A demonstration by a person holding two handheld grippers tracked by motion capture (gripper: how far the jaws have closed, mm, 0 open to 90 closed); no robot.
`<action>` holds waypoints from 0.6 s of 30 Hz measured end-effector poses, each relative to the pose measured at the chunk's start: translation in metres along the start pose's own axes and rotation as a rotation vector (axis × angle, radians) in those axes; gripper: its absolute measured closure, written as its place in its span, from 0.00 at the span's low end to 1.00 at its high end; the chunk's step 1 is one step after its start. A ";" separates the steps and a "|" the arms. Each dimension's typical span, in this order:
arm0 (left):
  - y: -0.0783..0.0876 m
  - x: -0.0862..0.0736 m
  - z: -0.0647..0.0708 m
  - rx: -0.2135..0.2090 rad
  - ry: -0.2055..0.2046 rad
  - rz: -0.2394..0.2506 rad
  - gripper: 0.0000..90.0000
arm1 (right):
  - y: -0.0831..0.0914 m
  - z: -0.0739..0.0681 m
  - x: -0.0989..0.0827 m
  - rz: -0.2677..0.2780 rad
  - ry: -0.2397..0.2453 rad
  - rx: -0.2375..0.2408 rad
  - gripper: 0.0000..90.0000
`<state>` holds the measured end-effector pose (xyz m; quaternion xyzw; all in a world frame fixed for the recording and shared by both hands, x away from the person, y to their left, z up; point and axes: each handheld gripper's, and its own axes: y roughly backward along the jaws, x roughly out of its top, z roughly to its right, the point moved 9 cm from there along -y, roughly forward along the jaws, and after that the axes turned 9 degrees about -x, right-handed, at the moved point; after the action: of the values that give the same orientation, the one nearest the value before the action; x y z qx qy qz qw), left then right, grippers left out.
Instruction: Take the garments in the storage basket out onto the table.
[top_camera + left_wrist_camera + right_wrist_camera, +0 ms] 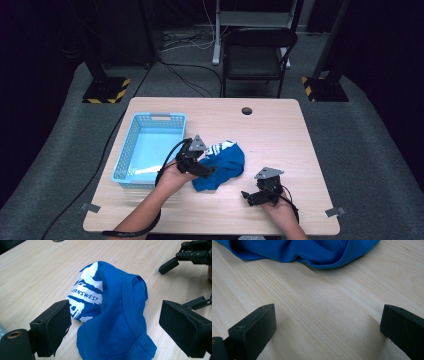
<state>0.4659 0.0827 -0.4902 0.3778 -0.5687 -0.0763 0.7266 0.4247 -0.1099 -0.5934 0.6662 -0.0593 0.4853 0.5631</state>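
At the left of the high view, a light blue perforated plastic basket (150, 150) sits on the pale wood-grain table (280, 130), its rim toward the left edge. Just right of the basket, the person's left hand (172, 177) holds the black left gripper (207, 171), which is over the near-left edge of a crumpled bright blue cotton T-shirt with a white printed logo (222, 165). In the left gripper view its jaws stand wide apart, the T-shirt (112, 312) lying heaped between and beyond them, and neither pad presses the cloth. The T-shirt rests on the table near its middle, just beside the basket's right wall, white print turned toward the basket.

Farther right and nearer the person, the black right gripper (248, 196) sits in the right hand (282, 212), low over bare wood and a little apart from the cloth. In the right gripper view its jaws are spread wide with only table between them; the T-shirt's hemmed edge (312, 252) lies ahead of them.
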 end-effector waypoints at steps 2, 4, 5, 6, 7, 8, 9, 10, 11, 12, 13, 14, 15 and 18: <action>0.003 0.000 -0.001 0.002 -0.004 0.006 0.11 | 0.000 0.000 0.000 0.000 0.001 -0.001 0.00; 0.006 -0.001 -0.002 0.007 -0.004 0.015 0.11 | 0.000 0.000 0.000 -0.001 0.001 0.000 0.00; 0.007 -0.001 -0.002 0.006 -0.002 0.019 0.11 | 0.000 0.000 0.000 0.000 0.000 0.000 0.00; 0.009 -0.001 -0.002 0.007 0.000 0.024 0.11 | 0.000 0.000 0.000 0.000 0.001 -0.001 0.00; 0.011 -0.001 -0.003 0.008 -0.003 0.028 0.11 | 0.000 0.000 0.000 -0.001 0.001 -0.001 0.00; 0.012 -0.002 -0.003 0.008 -0.001 0.031 0.11 | 0.000 0.000 0.000 0.000 0.001 -0.001 0.00; 0.014 -0.002 -0.004 0.011 0.001 0.032 0.11 | 0.000 0.000 0.000 0.000 0.001 -0.001 0.00; 0.016 -0.003 -0.005 0.014 0.002 0.038 0.10 | 0.000 0.000 0.000 -0.001 0.001 -0.001 0.00; 0.017 -0.003 -0.006 0.017 0.008 0.043 0.10 | 0.000 0.000 0.000 -0.001 0.001 -0.001 0.00; 0.019 -0.004 -0.007 0.016 0.012 0.048 0.10 | 0.000 0.000 0.000 -0.001 0.001 -0.001 0.00; 0.021 -0.005 -0.007 0.017 0.017 0.053 0.10 | 0.000 0.000 0.000 -0.001 0.001 -0.001 0.00; 0.023 -0.006 -0.008 0.018 0.019 0.056 0.10 | 0.000 0.000 0.000 -0.001 0.000 -0.001 0.00; 0.025 -0.007 -0.008 0.020 0.020 0.058 0.10 | 0.000 0.000 0.000 -0.001 0.000 -0.002 0.00; 0.029 -0.010 -0.011 0.029 0.028 0.065 0.10 | 0.000 0.000 0.000 -0.001 0.001 -0.002 0.00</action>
<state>0.4625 0.1138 -0.4802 0.3704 -0.5716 -0.0390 0.7311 0.4247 -0.1098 -0.5935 0.6657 -0.0591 0.4851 0.5640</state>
